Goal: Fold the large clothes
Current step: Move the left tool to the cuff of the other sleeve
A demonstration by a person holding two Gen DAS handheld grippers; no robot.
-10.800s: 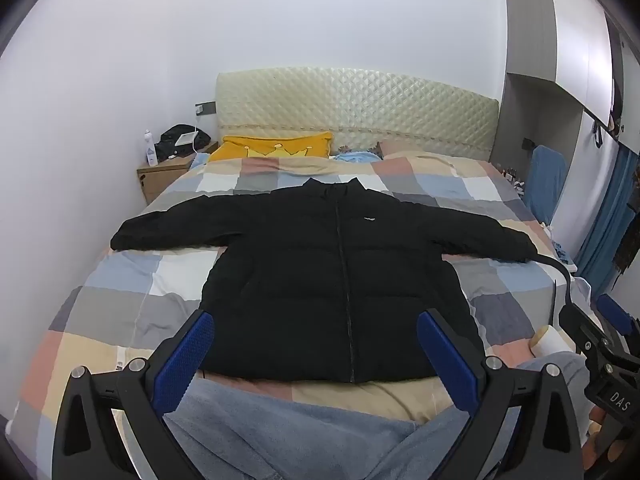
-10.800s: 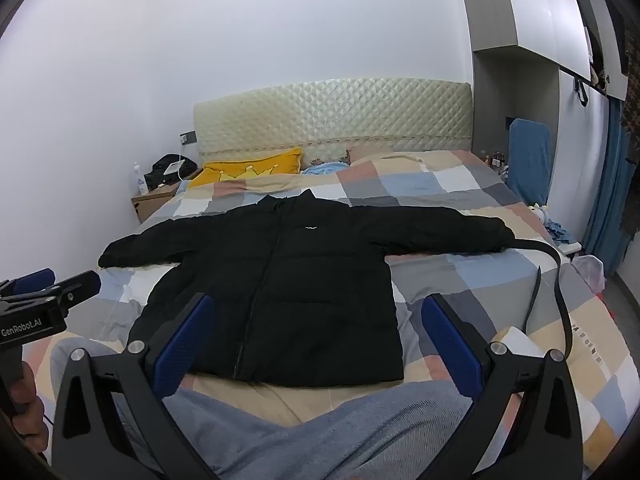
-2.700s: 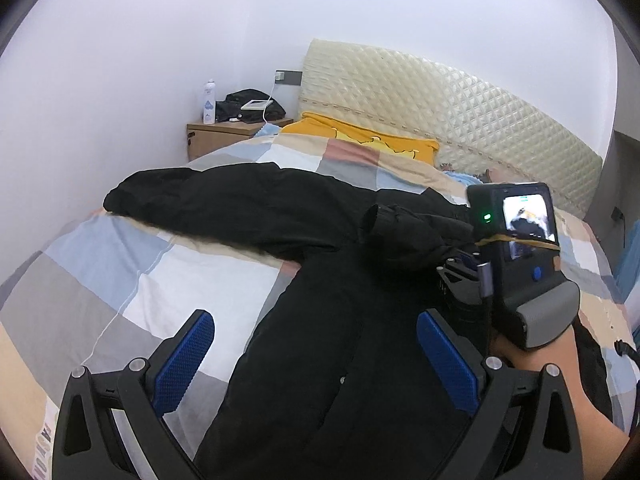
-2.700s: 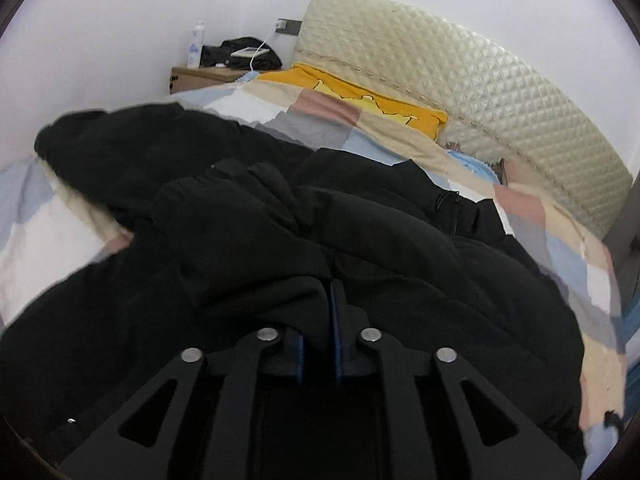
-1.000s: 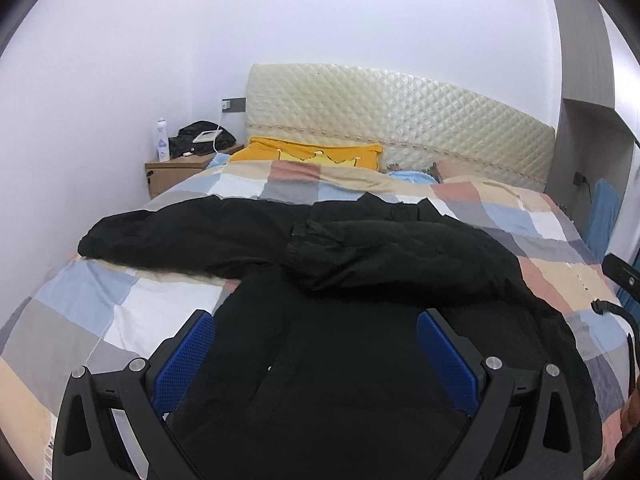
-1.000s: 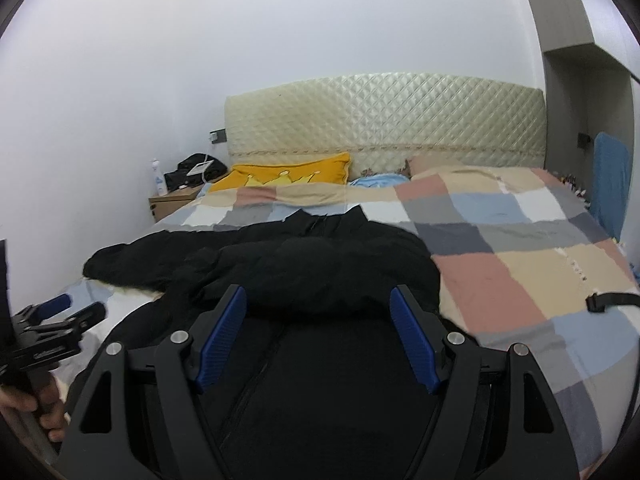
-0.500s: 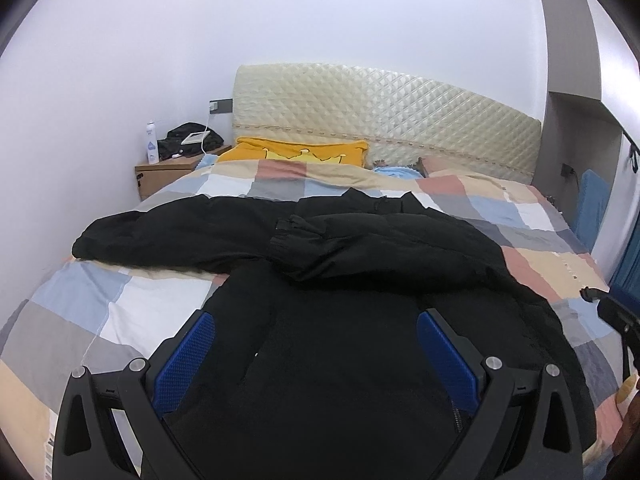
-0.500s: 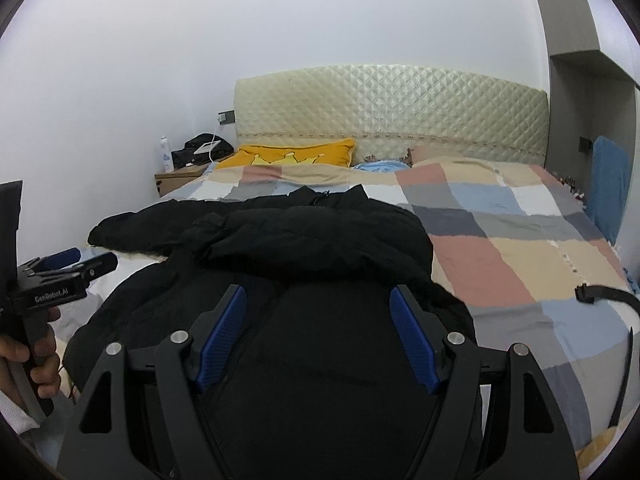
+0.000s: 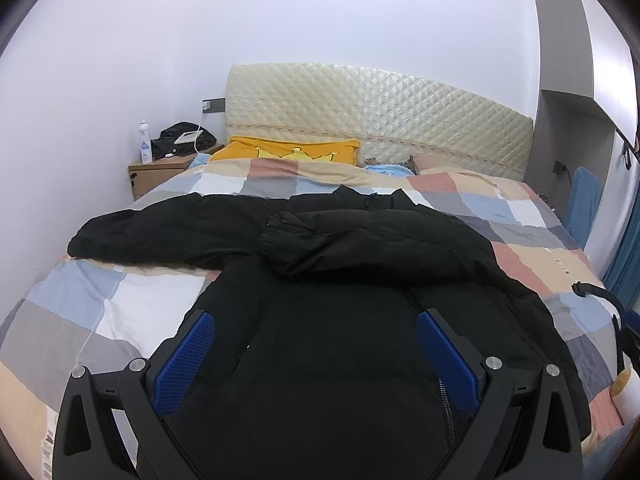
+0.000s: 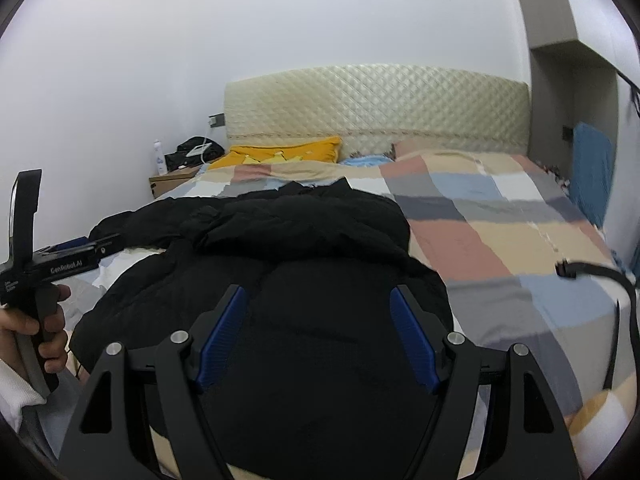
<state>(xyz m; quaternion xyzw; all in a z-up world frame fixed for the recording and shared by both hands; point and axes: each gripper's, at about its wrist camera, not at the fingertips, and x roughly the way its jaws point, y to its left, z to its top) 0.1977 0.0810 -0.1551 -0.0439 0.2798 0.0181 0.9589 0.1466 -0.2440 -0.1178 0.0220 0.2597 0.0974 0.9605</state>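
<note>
While the black puffer jacket (image 9: 320, 320) lies flat on the checked bedspread (image 9: 120, 304), both grippers hang over its bottom part. The left gripper (image 9: 316, 354) has its blue pads (image 9: 186, 360) spread wide with nothing pinched between them. The right gripper (image 10: 318, 332) is spread wide too, and it holds nothing. One sleeve (image 9: 360, 240) is folded across the chest. The other sleeve (image 9: 160, 234) sticks out flat toward the wall side. In the right wrist view, a hand (image 10: 36, 328) grips the handle of the left gripper beside the jacket. A yellow pillow (image 9: 288, 150) sits by the padded headboard (image 9: 380, 120). A black strap (image 10: 600, 280) lies on the far side of the bed.
</note>
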